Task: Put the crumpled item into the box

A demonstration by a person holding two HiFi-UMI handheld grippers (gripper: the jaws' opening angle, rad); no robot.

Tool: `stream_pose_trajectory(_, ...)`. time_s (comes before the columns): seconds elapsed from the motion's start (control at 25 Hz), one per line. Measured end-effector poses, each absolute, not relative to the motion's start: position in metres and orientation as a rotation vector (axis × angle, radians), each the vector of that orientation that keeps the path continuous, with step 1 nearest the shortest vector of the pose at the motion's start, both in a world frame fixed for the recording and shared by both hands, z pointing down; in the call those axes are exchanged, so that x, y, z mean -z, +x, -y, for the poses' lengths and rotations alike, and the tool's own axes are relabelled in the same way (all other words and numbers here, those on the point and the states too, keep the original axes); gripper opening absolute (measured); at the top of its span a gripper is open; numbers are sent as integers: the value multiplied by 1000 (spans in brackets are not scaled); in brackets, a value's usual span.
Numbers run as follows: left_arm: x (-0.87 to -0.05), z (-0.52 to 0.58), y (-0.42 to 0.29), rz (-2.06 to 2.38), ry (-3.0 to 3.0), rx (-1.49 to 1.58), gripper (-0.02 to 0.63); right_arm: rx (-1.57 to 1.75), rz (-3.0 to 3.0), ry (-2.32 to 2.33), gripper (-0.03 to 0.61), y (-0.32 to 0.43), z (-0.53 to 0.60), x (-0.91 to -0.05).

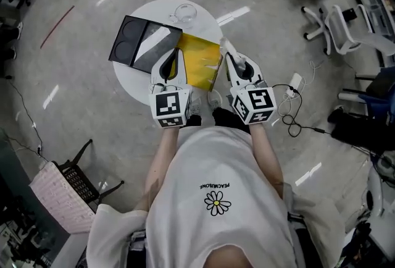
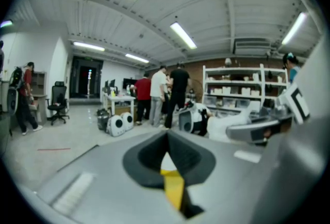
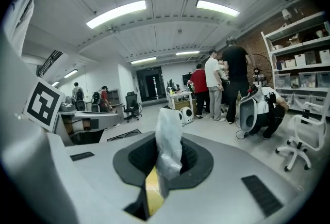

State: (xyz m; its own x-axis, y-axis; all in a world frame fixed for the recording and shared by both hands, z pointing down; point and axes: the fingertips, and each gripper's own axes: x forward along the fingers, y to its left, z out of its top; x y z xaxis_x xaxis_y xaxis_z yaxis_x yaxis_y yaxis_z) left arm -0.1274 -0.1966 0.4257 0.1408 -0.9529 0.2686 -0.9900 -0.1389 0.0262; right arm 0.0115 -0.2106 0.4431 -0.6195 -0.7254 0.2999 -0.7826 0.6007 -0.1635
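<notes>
In the head view my right gripper is shut on a crumpled white plastic item, held over the right edge of a flat yellow box. The right gripper view shows the crumpled item sticking up from between the closed jaws of that gripper. My left gripper hovers over the yellow box's left edge, beside an open black box with two round recesses. Its jaws meet with nothing seen between them; yellow shows below.
Both boxes lie on a small round white table, with a glass bowl at its far side. On the floor are a white office chair at the right, cables, and a folding chair at the lower left. People stand far off.
</notes>
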Motion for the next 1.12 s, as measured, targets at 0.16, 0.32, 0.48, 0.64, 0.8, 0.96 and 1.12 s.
stream_pose_trajectory(0.16, -417, 199, -132, 1979, 2184, -271, -2, -402, 2660, 1210, 41, 9, 215, -437)
stream_pose_trajectory(0.32, -415, 196, -132, 2004, 2177, -270, -2, -394, 2678, 1185, 41, 9, 214, -437)
stream_pose_trajectory(0.48, -412, 195, -131, 2017, 2174, -275, -2, -391, 2692, 1163, 41, 7, 213, -435)
stream_pose_trajectory(0.64, -411, 194, -132, 2024, 2165, -278, -2, -359, 2698, 1120, 41, -1, 211, -434)
stream_pose_trajectory(0.8, -414, 191, -137, 2044, 2136, -285, -2, -276, 2673, 1032, 41, -11, 208, -441)
stream_pose_trajectory(0.96, -418, 187, -146, 2065, 2099, -278, -1, -132, 2609, 919, 41, -22, 209, -457)
stream_pose_trajectory(1.12, -420, 184, -150, 2081, 2076, -274, -2, 63, 2501, 773, 41, -32, 211, -479)
